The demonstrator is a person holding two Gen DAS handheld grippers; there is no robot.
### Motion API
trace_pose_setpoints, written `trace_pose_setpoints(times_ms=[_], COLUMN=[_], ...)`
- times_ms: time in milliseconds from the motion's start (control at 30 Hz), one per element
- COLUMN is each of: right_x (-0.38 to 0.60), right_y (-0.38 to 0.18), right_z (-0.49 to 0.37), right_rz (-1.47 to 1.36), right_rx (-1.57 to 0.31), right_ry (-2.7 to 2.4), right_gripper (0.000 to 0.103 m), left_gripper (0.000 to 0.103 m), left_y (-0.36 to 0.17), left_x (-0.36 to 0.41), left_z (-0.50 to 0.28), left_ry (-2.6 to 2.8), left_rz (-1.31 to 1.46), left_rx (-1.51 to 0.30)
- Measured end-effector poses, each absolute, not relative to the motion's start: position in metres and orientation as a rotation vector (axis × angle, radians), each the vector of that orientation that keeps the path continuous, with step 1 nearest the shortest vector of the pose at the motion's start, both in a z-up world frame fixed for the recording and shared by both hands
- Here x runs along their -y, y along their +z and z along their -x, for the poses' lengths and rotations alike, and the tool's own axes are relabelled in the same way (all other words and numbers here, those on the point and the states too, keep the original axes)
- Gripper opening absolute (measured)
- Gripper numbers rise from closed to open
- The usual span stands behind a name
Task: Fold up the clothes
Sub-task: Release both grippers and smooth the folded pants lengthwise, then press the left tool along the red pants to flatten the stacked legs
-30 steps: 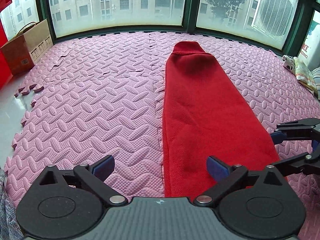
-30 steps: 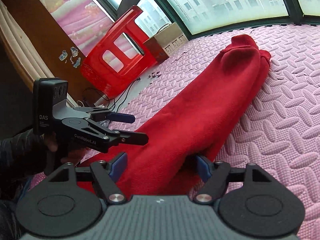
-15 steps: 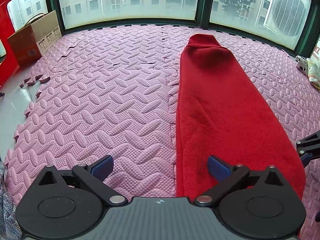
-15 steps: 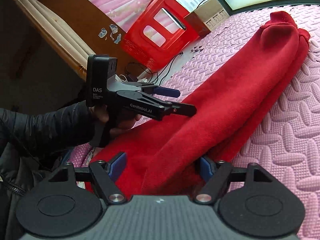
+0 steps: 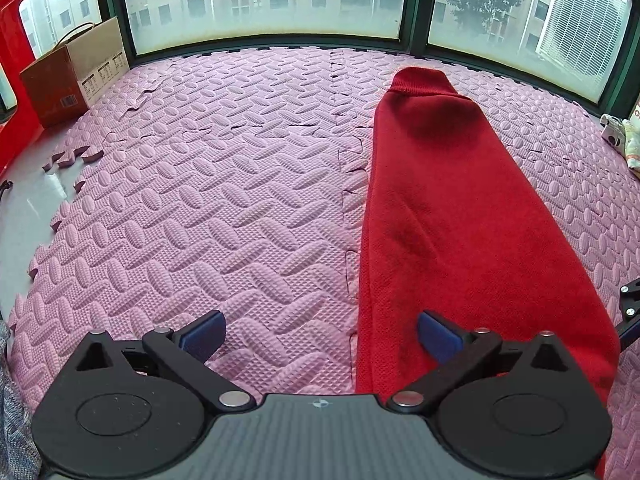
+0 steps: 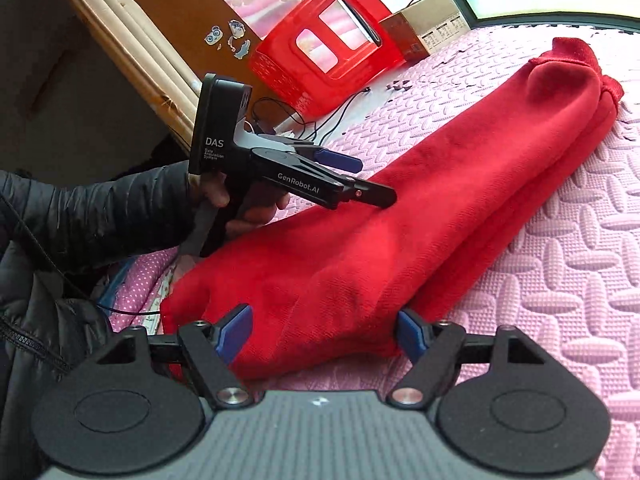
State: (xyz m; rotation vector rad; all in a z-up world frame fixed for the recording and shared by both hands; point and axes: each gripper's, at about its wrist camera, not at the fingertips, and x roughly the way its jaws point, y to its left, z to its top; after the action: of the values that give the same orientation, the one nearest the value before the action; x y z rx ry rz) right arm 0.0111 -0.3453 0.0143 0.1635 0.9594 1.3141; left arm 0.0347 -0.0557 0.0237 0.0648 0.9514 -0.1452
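Observation:
A red knitted sweater (image 5: 444,208) lies folded into a long narrow strip on the pink foam mat (image 5: 224,184), ribbed end far from me. My left gripper (image 5: 320,334) is open above the strip's near left edge; its right finger is over the fabric. In the right wrist view the sweater (image 6: 400,232) runs away to the upper right. My right gripper (image 6: 324,330) is open, its fingers on either side of the near end. The left gripper (image 6: 360,178) shows there too, hand-held, open and empty above the cloth.
A cardboard box (image 5: 76,72) and a red plastic stool (image 6: 328,44) stand at the mat's left edge, with cables (image 6: 320,120) on the bare floor. Small items (image 5: 620,140) lie at the far right. Windows bound the far side.
Both grippers have drawn back and shifted along the near end of the sweater. The right gripper has slid almost out of the left wrist view. Both stay open.

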Motion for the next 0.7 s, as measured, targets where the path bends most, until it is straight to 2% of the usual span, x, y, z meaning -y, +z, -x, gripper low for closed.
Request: trace_pose_setpoints(times_ms=[167, 433, 700], right_x=[0.343, 0.323, 0.287], right_y=[0.025, 0.065, 0.048], right_z=[0.003, 0.024, 0.04], right_rz=[-0.085, -0.021, 0.134], right_rx=[-0.929, -0.714, -0.768], right_ry=[1.216, 1.057, 0.937], right_gripper=[0.076, 0.076, 0.072], left_gripper=[0.103, 0.103, 0.103], left_y=[0.023, 0.045, 0.039], left_x=[0.054, 0.058, 0.051], left_z=[-0.035, -0.006, 0.032], left_ry=[-0.139, -0.183, -0.224], left_rz=[-0.06, -0.105, -0.172], left_rx=[-0.948, -0.88, -0.862])
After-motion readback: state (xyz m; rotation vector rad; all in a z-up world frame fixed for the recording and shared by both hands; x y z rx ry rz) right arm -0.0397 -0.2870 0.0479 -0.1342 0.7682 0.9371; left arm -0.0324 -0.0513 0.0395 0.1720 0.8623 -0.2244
